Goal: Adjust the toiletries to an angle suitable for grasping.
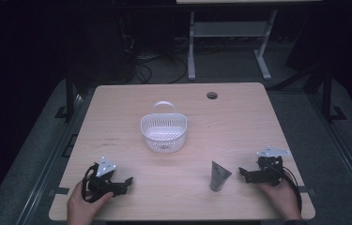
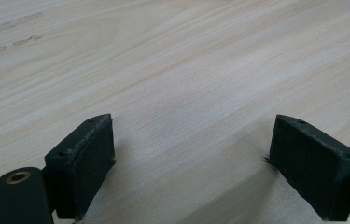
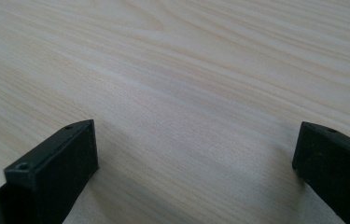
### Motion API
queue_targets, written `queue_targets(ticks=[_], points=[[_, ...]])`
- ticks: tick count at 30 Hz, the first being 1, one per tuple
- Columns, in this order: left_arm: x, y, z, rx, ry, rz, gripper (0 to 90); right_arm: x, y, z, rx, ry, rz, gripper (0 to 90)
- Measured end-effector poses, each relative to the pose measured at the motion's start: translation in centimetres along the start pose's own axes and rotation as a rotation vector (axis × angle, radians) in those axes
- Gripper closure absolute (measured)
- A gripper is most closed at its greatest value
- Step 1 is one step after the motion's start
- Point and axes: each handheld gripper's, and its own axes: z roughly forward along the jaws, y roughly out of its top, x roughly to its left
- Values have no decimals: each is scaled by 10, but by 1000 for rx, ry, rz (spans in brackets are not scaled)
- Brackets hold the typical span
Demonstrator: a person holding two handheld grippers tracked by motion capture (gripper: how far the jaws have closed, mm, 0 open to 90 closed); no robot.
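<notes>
Wooden table (image 1: pixel 239 122) carries a white basket (image 1: pixel 163 132) well beyond both sets of jaws. Grey tube (image 1: pixel 219 176) stands just beside the right gripper (image 1: pixel 243 173), untouched. Left gripper (image 1: pixel 127 182) and right both gape wide, empty.

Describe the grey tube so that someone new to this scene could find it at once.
On the wooden table, look at the near edge, just left of the right gripper. The grey tube stands there cap down, small, dark and tapered, unlike the white basket at the middle.
</notes>
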Motion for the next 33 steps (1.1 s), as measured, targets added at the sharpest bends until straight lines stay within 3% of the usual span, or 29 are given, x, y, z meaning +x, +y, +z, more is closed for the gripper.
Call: queue_targets(ticks=[3,10,13,16,20,33], points=[[7,3,3,1,-37,32,129,0,0,0,0,0,0,0],[13,7,8,-2,-61,55,132,-1,2,0,16,1,-2,6],[13,7,8,-3,-59,55,132,0,3,-6,12,9,0,177],[13,7,8,-2,-60,53,132,-3,2,-12,13,39,27,290],[13,7,8,-2,-60,54,132,-5,3,-20,5,68,20,437],[13,7,8,-2,-60,53,132,-2,6,-40,-10,161,1,758]])
